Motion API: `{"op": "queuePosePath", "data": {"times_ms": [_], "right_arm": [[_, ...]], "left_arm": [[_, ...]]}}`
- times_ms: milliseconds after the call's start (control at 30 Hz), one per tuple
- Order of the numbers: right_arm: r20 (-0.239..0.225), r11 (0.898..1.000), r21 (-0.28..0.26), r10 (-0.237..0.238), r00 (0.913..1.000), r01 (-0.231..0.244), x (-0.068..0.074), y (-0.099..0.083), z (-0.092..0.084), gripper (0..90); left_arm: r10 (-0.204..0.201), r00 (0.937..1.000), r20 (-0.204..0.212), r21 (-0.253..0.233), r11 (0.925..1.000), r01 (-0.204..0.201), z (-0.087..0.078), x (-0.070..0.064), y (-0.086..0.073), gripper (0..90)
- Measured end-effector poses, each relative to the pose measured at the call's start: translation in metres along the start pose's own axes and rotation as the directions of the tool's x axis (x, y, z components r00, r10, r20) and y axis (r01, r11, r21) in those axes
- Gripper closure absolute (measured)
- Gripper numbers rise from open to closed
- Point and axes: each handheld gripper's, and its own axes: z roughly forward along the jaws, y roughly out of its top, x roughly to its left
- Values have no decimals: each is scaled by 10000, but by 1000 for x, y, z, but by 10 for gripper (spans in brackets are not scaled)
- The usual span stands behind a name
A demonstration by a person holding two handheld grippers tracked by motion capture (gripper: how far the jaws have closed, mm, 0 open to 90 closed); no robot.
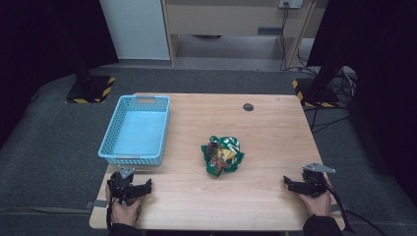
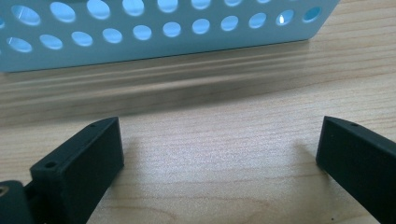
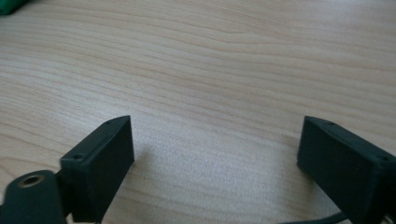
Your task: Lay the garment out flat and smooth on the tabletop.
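Note:
A crumpled pile of green snack packets (image 1: 222,155) lies in the middle of the wooden table (image 1: 265,132). A light blue perforated basket (image 1: 135,130) stands empty at the table's left. My left gripper (image 1: 134,184) rests at the near left edge, just in front of the basket. Its jaws are open over bare wood (image 2: 219,140), with the basket wall (image 2: 154,35) close ahead. My right gripper (image 1: 294,186) sits at the near right edge. It is open too, with nothing between its jaws (image 3: 215,140). A green corner of the pile (image 3: 9,4) peeks in at the right gripper view's top left.
A round dark cable hole (image 1: 248,106) sits near the table's far edge. Black stands with yellow-striped bases (image 1: 91,88) flank the table on the grey floor. Cables (image 1: 339,83) lie at the far right.

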Motion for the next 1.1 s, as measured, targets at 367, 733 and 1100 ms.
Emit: {"op": "queuePosePath", "data": {"times_ms": [367, 733, 1100], "right_arm": [[-162, 9976, -699, 14, 9999, -25, 6, 6, -12, 110], [-362, 9943, -1065, -127, 9993, 87, 14, 15, -25, 112], [-449, 9910, -1305, -360, 9983, 299, 19, 25, -34, 114]], "left_arm": [[184, 9998, 115, 12, 9998, -184, 1, -5, 1, 0], [258, 9994, 230, 0, 9997, -259, -3, -12, -3, 0], [269, 9993, 242, -4, 9996, -269, -3, -12, -3, 0]]}}
